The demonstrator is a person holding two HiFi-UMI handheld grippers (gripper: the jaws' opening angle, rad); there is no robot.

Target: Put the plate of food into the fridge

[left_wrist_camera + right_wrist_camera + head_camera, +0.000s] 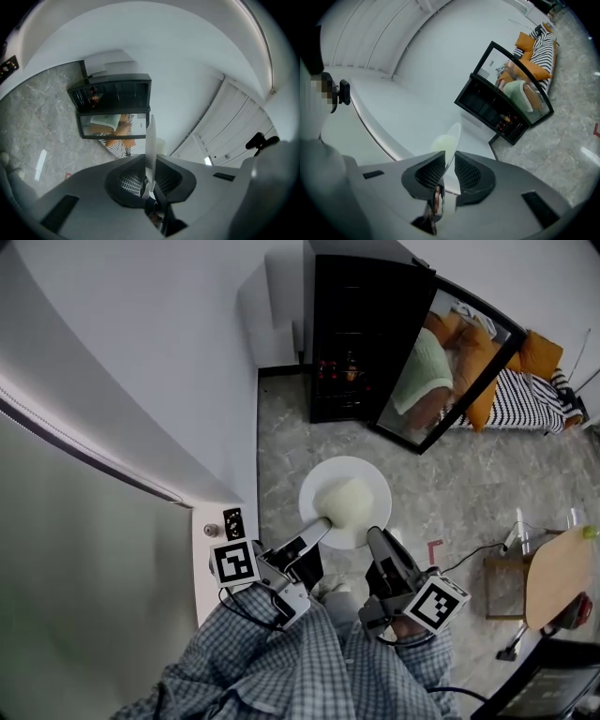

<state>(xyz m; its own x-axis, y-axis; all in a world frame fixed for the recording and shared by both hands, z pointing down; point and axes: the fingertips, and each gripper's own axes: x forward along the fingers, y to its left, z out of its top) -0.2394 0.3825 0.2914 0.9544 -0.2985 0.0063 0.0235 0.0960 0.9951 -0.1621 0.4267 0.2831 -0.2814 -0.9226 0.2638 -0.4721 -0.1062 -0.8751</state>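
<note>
A white plate (pixel 361 482) with a pale mound of food (pixel 345 499) hangs above the grey floor, in front of a black fridge (pixel 361 334) whose glass door (pixel 450 362) stands open. My left gripper (pixel 322 526) is shut on the plate's near-left rim; in the left gripper view the plate (pixel 151 133) stands edge-on, pinched between the left gripper's (pixel 151 158) jaws. My right gripper (pixel 375 536) is at the near-right rim. In the right gripper view the plate (pixel 453 133) runs between the right gripper's (pixel 449 158) jaws, with a gap showing beside it.
A white counter (pixel 112 484) runs along the left and ends by my left gripper. A striped sofa with orange cushions (pixel 530 381) lies right of the fridge. A small wooden table (pixel 562 577) and cables stand at the right. The person's checked sleeves fill the bottom.
</note>
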